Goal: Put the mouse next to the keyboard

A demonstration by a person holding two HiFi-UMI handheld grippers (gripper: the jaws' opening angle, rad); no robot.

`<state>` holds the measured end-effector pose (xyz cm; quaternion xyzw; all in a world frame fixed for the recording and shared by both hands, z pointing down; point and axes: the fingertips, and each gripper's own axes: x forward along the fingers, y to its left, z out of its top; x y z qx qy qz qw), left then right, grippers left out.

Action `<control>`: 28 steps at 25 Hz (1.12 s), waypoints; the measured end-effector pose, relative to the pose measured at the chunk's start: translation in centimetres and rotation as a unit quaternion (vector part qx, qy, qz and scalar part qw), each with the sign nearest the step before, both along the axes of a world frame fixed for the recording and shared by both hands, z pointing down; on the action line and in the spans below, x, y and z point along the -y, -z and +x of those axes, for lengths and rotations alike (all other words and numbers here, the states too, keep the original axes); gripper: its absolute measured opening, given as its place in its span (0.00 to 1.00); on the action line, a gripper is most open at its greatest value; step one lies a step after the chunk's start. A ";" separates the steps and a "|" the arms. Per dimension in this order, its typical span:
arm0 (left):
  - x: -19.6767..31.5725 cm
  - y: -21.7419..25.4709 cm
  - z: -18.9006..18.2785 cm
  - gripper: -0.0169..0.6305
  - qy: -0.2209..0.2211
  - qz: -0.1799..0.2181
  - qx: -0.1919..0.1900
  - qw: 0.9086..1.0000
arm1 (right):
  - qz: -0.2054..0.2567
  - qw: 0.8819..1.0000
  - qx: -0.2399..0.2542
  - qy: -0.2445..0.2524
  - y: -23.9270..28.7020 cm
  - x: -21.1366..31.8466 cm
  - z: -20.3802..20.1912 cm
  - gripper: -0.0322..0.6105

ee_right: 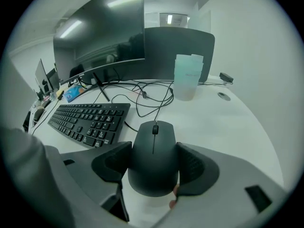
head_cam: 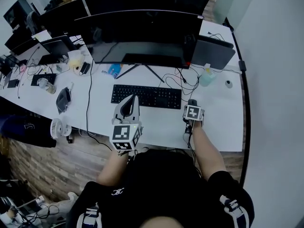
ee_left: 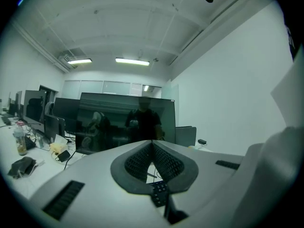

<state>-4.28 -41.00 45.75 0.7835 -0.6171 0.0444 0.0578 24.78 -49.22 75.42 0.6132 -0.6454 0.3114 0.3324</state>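
Right gripper (ee_right: 153,164) low over the white counter (ee_right: 223,122), fingers (ee_right: 112,162) clamped on both sides of the black mouse (ee_right: 152,151), just right of the keyboard (ee_right: 90,120). Left gripper (ee_left: 152,161) at the counter's near edge, tilted upward, fingers (ee_left: 137,161) pressed together with nothing between.

The mouse (ee_right: 152,146) and the keyboard (ee_right: 90,120) left of it are matte black on a plain white counter (ee_right: 237,127). The right tongs (ee_right: 153,167) and left tongs (ee_left: 153,160) are pale grey with dark ribbed pads (ee_right: 192,163). Each cube (head_cam: 193,113) bears black-and-white square markers. The far bottle (ee_right: 186,77) is translucent pale green.
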 end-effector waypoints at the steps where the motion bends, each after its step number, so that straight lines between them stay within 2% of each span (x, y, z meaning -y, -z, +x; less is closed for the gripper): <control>1: -0.1 0.0 0.0 0.05 0.001 -0.001 0.000 1.000 | -0.007 1.000 0.010 0.002 -0.5 0.0 -0.3 0.53; 7: -0.5 0.1 0.1 0.05 0.006 0.000 -0.001 1.000 | -0.031 0.999 0.016 0.004 -1.7 -0.2 -0.1 0.54; 9: -0.5 0.0 0.2 0.05 0.006 0.001 -0.001 1.000 | -0.021 1.000 0.016 0.008 -1.5 0.0 -0.1 0.54; 12: -0.4 0.1 0.3 0.05 0.005 0.001 0.000 1.000 | 0.000 0.996 0.087 0.022 0.6 0.2 -2.8 0.56; 13: -0.3 0.1 0.4 0.05 0.004 0.001 0.000 1.000 | 0.011 0.997 0.079 0.018 1.6 0.2 -2.5 0.56; 15: -0.2 0.2 0.5 0.05 0.001 0.001 0.001 1.000 | 0.060 0.998 0.015 0.003 4.0 0.9 0.2 0.55; 17: 0.0 0.2 0.6 0.05 -0.002 0.002 0.001 1.000 | 0.126 0.992 0.012 0.007 6.9 1.6 0.5 0.47; 19: 0.3 0.2 0.7 0.05 -0.004 0.001 0.001 1.000 | 0.205 0.978 0.019 0.011 11.2 1.8 0.2 0.29; 20: 0.4 0.1 0.8 0.05 -0.005 0.001 0.001 1.000 | 0.248 0.968 0.019 0.013 13.8 1.8 0.1 0.14; 21: 0.6 0.0 0.9 0.05 -0.005 0.001 0.001 1.000 | 0.290 0.957 0.020 0.019 16.5 1.6 -0.1 0.07; 24: 1.0 0.2 1.3 0.05 -0.008 0.002 0.003 1.000 | 0.389 0.919 0.044 0.052 24.1 0.7 -1.3 0.07; 26: 1.3 0.3 1.7 0.05 -0.012 0.004 0.005 1.000 | 0.438 0.895 0.061 0.061 28.5 -0.3 -1.6 0.07; 28: 1.6 0.5 2.2 0.05 -0.016 0.005 0.006 1.000 | 0.472 0.876 0.075 0.062 31.8 -1.4 -1.5 0.07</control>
